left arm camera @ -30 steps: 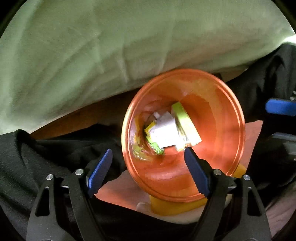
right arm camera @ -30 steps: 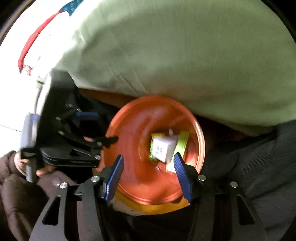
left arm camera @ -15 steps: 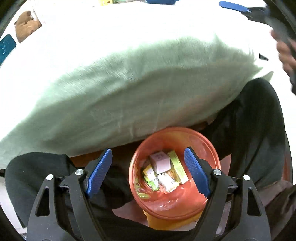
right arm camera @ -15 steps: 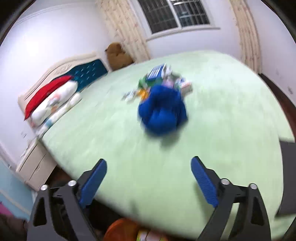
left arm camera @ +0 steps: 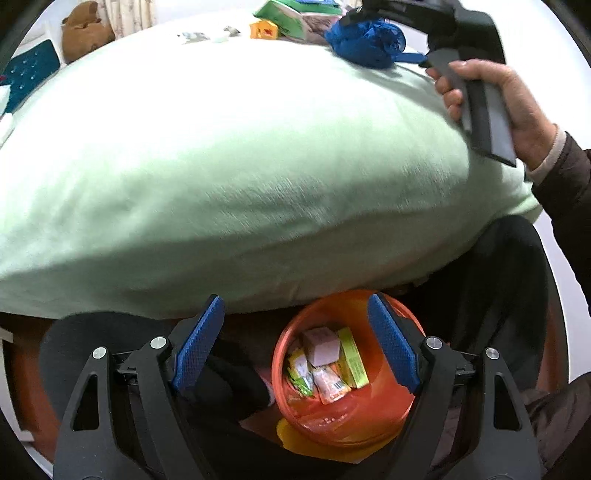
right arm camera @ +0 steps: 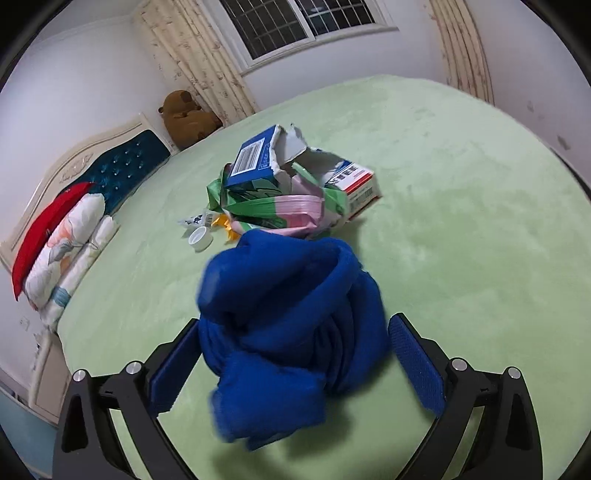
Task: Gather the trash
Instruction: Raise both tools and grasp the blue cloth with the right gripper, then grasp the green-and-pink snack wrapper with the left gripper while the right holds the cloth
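An orange bin (left arm camera: pixel 295 417) stands on the floor by the bed, with a pale box (left arm camera: pixel 321 347), a yellow-green box (left arm camera: pixel 352 358) and wrappers inside. My left gripper (left arm camera: pixel 294 301) hangs open above it and holds nothing. On the green bedspread (right arm camera: pixel 461 221) lies a crumpled blue bundle (right arm camera: pixel 288 332). My right gripper (right arm camera: pixel 295 321) is open, one finger on each side of the bundle; its right pad (right arm camera: pixel 413 362) stands clear of the cloth. Behind lie a torn blue box (right arm camera: pixel 258 158), a red-and-white box (right arm camera: pixel 354 181), a green-pink wrapper (right arm camera: pixel 280 206) and a white cap (right arm camera: pixel 201 238).
A person's hand (left arm camera: pixel 491 96) holds the right gripper's handle over the bed edge. Dark trousers (left arm camera: pixel 509 295) flank the bin. A brown teddy bear (right arm camera: pixel 188 118), a blue padded headboard (right arm camera: pixel 125 170) and pillows (right arm camera: pixel 66 236) sit at the far left, under a curtained window (right arm camera: pixel 295 22).
The right gripper dropped the pale box into the bin, opened wide and swung up over the bed to the blue bundle. The left gripper rose, so the bin looks smaller.
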Tool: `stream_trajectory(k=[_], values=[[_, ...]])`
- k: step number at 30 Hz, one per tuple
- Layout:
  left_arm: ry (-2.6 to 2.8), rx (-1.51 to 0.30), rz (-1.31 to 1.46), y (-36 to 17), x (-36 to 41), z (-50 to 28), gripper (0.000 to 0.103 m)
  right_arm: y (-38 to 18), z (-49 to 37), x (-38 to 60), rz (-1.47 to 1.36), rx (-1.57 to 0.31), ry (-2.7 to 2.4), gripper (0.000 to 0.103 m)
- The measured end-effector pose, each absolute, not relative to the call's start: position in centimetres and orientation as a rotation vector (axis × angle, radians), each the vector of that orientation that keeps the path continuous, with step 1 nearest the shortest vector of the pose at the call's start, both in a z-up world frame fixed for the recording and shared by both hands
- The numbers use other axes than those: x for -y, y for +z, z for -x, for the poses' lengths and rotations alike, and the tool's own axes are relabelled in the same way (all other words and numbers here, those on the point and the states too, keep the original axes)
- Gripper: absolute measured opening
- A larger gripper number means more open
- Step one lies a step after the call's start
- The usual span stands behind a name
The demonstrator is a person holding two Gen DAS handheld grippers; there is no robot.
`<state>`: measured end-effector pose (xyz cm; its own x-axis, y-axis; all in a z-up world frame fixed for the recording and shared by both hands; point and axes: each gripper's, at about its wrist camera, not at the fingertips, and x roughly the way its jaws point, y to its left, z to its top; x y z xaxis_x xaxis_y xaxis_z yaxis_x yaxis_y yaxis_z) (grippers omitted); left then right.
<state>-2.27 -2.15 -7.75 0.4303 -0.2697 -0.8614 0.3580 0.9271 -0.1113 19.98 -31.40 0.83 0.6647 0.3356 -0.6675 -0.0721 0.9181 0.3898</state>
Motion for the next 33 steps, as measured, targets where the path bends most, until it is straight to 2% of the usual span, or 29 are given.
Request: stream_trajectory(k=[2, 4, 7, 13, 15, 24, 33], values=[[-0.381, -1.037, -0.1, -7.1, 2.1, 1.9, 0.078, 0.5, -20.6, 31.0, -0.353, -0.839, 0.269, 0.093], [-0.37, -1.019, -0.103, -6.4, 2.3, 1.4, 0.078, 0.3, -20.4, 30.6, -0.358, -0.849, 0.318, 0.073], [-0.348, -0.99, -0.1, -5.5, 2.3, 0.2, 0.078, 0.6, -19.5, 30.7, -0.357, -0.815, 0.339, 0.067], [-0.297, -0.93, -0.061, -2.3, 3.1, -5.0, 0.078, 2.3, -13.9, 33.5, -0.4, -0.737, 0.352, 0.066], [-0.293, -0.932, 0.001, -1.4, 3.3, -7.3, 0.085, 3.0, -11.5, 34.7, -0.388, -0.709, 0.346, 0.066], [-0.271, -0.952, 0.524, 2.3, 5.5, -19.8, 0.085, 2.9, -4.6, 40.6, -0.457, -0.657, 0.269, 0.068], [-0.111, -1.052, 0.65, 0.1, 8.3, -25.8, 0.085, 2.5, -3.0, 43.6, -0.478, -0.625, 0.258, 0.068]])
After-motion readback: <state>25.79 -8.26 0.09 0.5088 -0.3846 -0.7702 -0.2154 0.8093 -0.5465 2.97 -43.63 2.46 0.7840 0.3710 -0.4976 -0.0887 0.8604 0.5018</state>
